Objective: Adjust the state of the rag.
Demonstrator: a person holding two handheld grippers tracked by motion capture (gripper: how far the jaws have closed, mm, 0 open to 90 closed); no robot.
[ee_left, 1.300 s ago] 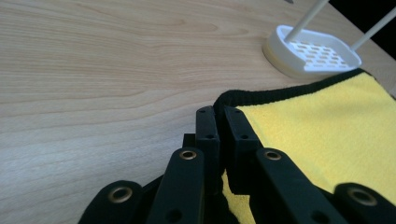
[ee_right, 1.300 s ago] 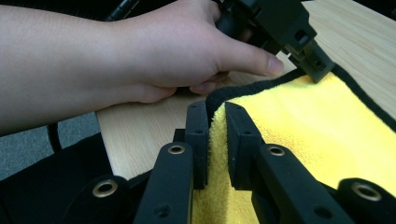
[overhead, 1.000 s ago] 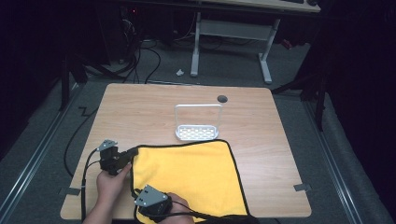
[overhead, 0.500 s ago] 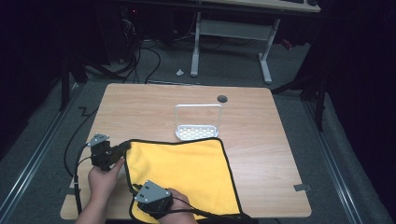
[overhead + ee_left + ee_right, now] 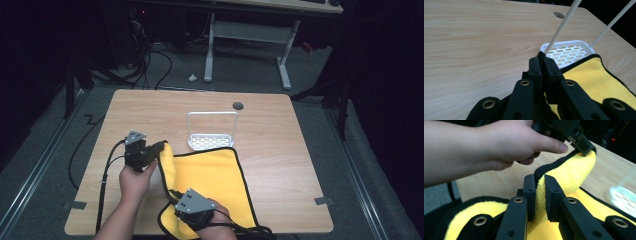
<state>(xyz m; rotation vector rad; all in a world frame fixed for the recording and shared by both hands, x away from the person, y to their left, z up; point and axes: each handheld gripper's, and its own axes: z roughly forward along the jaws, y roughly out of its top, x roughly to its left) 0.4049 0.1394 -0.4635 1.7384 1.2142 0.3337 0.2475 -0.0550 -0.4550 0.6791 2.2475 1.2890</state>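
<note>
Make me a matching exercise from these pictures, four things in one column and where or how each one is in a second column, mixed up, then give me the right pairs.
Things:
1. yellow cloth
2. white rack
3. left gripper
4. right gripper

Places or states:
A. stands upright just beyond the cloth's far edge
B. shut on the cloth's far left corner, lifted off the table
C. spread on the table's near half, left edge raised
D. shut on the cloth's left edge, near the table's front edge

Pairs: 1-C, 2-A, 3-B, 4-D
</note>
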